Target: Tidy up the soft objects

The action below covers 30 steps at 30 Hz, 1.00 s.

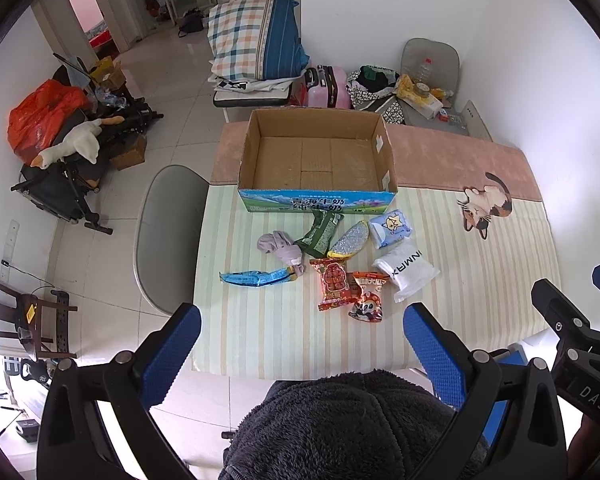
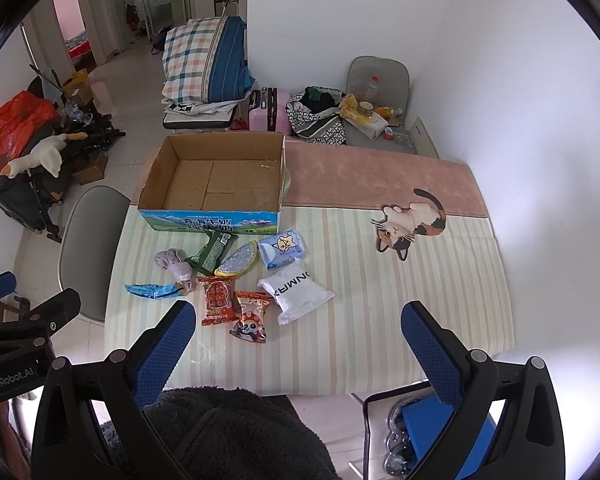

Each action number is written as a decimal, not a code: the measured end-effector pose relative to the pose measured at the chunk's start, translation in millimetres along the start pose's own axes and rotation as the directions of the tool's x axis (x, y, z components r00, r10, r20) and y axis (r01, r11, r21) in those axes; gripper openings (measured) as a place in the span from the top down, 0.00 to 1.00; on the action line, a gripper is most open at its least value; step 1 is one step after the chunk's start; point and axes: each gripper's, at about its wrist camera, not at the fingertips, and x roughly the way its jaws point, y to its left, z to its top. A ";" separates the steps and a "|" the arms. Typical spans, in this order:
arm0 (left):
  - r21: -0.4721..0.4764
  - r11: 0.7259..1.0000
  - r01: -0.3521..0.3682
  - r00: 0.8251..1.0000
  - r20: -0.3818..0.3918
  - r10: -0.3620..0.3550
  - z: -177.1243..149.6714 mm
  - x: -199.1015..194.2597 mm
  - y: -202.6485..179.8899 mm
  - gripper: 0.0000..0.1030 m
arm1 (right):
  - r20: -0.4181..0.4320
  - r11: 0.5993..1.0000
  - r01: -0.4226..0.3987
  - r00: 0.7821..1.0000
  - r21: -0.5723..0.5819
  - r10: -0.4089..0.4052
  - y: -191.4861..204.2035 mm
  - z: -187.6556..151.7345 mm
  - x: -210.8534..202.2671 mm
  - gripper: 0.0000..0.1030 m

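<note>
An empty cardboard box (image 1: 318, 160) (image 2: 216, 178) stands at the far side of the striped table (image 1: 480, 280) (image 2: 360, 300). In front of it lie several soft items: a lilac cloth bundle (image 1: 280, 249) (image 2: 176, 264), a green packet (image 1: 320, 233) (image 2: 212, 254), a silver-yellow sponge (image 1: 350, 240) (image 2: 238, 264), a blue tissue pack (image 1: 392, 228) (image 2: 283, 249), a white pouch (image 1: 406, 270) (image 2: 296, 292), a red snack bag (image 1: 333, 284) (image 2: 217, 300), a panda snack bag (image 1: 370, 296) (image 2: 252, 316) and a blue wrapper (image 1: 254, 278) (image 2: 154, 290). My left gripper (image 1: 300, 354) and right gripper (image 2: 298, 354) hover open above the near table edge, holding nothing.
A grey chair (image 1: 172, 232) (image 2: 88, 240) stands at the table's left side. A cat-shaped mat (image 1: 486, 204) (image 2: 410, 222) lies at the right. A dark fleece sleeve (image 1: 340, 424) (image 2: 228, 432) fills the bottom. Bedding, a pink suitcase (image 1: 328, 86) and clutter lie behind the table.
</note>
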 end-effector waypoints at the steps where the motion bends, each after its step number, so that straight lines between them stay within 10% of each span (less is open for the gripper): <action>1: 0.000 1.000 0.000 1.000 0.002 0.000 -0.6 -0.2 -0.1 0.00 | 0.000 1.000 0.000 1.000 0.001 0.000 0.0 -0.3 0.0 0.00; 30: -0.012 0.999 -0.049 0.999 0.016 0.050 -5.6 1.1 1.5 0.00 | 0.014 1.000 0.001 1.000 -0.022 -0.001 -1.0 5.6 -1.5 0.00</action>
